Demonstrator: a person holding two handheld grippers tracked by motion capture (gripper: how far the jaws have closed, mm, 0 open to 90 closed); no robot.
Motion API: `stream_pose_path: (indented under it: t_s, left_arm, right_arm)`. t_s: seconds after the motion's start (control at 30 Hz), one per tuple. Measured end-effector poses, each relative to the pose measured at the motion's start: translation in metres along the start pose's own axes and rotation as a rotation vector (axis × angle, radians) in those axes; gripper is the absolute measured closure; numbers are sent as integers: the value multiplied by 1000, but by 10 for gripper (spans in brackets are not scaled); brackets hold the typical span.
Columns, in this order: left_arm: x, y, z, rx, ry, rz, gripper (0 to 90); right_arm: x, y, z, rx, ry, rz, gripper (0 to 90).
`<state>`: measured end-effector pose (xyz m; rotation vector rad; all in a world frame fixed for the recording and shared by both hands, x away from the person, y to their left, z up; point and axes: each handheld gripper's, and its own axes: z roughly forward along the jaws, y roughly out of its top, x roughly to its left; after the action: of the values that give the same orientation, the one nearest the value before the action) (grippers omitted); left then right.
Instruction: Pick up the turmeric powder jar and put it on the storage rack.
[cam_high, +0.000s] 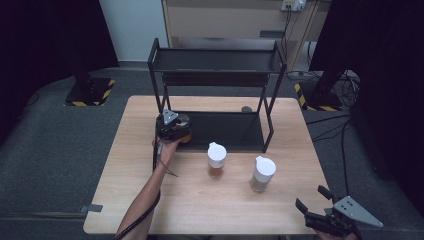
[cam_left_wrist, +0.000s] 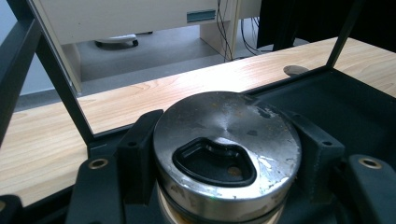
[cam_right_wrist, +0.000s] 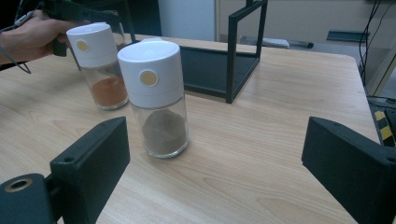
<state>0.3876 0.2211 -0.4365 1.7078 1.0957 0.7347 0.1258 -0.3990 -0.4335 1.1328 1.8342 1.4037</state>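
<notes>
A jar with a scuffed metal lid (cam_left_wrist: 227, 149) sits between the jaws of my left gripper (cam_left_wrist: 229, 156), which is shut on it. In the high view that gripper (cam_high: 175, 129) is at the front left corner of the black rack's lower shelf (cam_high: 225, 131), and the jar's orange contents (cam_high: 186, 138) peek out beside it. Whether the jar rests on the shelf is unclear. My right gripper (cam_high: 311, 197) hovers open at the table's near right corner. Its jaws (cam_right_wrist: 215, 140) stand wide apart, facing a white-capped jar of brown powder (cam_right_wrist: 156, 102).
A second white-capped jar with orange powder (cam_high: 216, 160) stands left of the brown one (cam_high: 262, 173), mid-table in front of the two-tier rack (cam_high: 217, 60). A small dark spot (cam_high: 246, 108) lies on the table behind the shelf. Cables and striped stand bases surround the table.
</notes>
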Motion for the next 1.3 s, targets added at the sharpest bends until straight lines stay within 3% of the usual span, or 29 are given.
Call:
stream_pose_path:
  t_s: [0.53,1.0,1.13,1.2,1.3]
  left_arm:
    - [-1,-7,3,-5,-4,3,342]
    - [0,-3,3,9,-7,13,336]
    - [-1,-1,3,9,-10,20,265]
    - [-6,2,2,12,2,44,226]
    - [-5,4,2,12,-2,38,204]
  right_arm:
    - [0,0,0,1,2,0,79]
    - [0,0,0,-1,3,0,79]
    - [-1,0,0,-1,3,1,79]
    - [0,0,0,-1,3,0,79]
    - [0,0,0,-2,2,0,79]
